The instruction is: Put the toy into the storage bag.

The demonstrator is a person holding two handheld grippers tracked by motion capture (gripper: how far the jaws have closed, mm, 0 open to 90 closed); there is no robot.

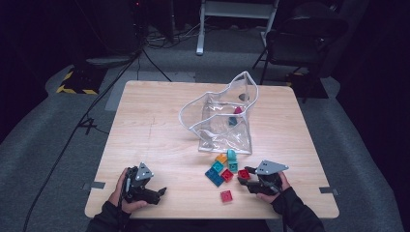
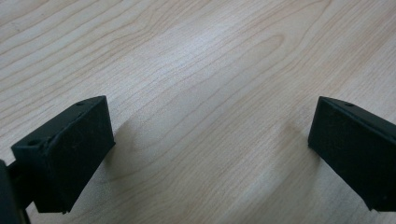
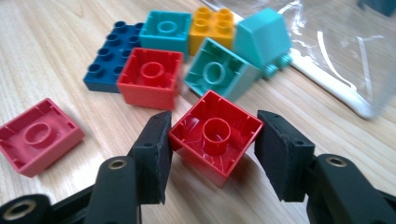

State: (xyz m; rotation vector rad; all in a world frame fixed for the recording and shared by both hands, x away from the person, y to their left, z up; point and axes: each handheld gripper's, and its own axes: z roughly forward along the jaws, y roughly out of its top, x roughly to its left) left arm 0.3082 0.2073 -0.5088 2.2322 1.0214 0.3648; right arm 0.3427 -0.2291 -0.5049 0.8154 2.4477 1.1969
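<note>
Right gripper view shows the right gripper (image 3: pixel 212 140) with both pads pressed on the sides of a red block (image 3: pixel 215 135), hollow side up, just near of the other blocks (image 3: pixel 163 56) and left of the clear bag (image 3: pixel 345 51). The high view shows this red block (image 1: pixel 243 174) small, near the right of the table (image 1: pixel 145 125). Left gripper view shows the left gripper (image 2: pixel 210 140) with jaws wide apart over bare wood.

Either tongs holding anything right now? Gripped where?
Right tongs clamp a red block by two opposite side walls, hollow underside up. Left tongs open, nothing between them.
</note>
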